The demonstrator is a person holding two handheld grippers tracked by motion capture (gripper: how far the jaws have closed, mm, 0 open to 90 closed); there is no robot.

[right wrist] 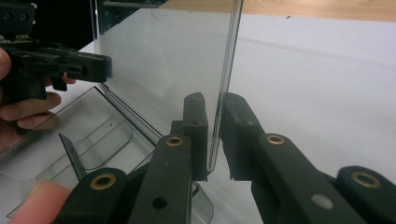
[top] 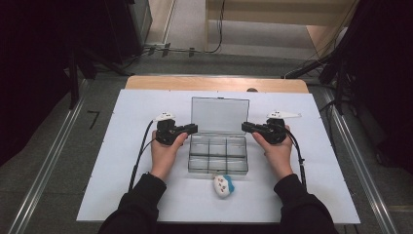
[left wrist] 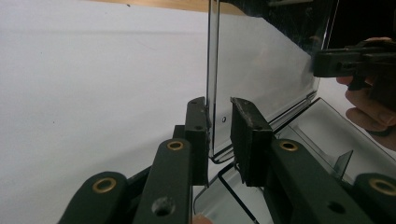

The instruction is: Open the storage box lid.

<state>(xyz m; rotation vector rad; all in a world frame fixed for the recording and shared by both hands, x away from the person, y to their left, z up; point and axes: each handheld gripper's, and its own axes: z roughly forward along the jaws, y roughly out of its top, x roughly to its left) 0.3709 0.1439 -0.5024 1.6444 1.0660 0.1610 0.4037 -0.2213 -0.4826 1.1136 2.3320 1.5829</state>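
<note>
A clear plastic box (top: 217, 153) sits mid-table (top: 122, 146), its lid (top: 220, 115) standing upright. The left gripper (top: 191, 128) and right gripper (top: 246, 127) each straddle a side edge of the lid, jaws narrowed around the thin panel with a sliver of gap on one side. The lid looks light, stiff, slick and brittle; side edges near the hinge suit best.
</note>
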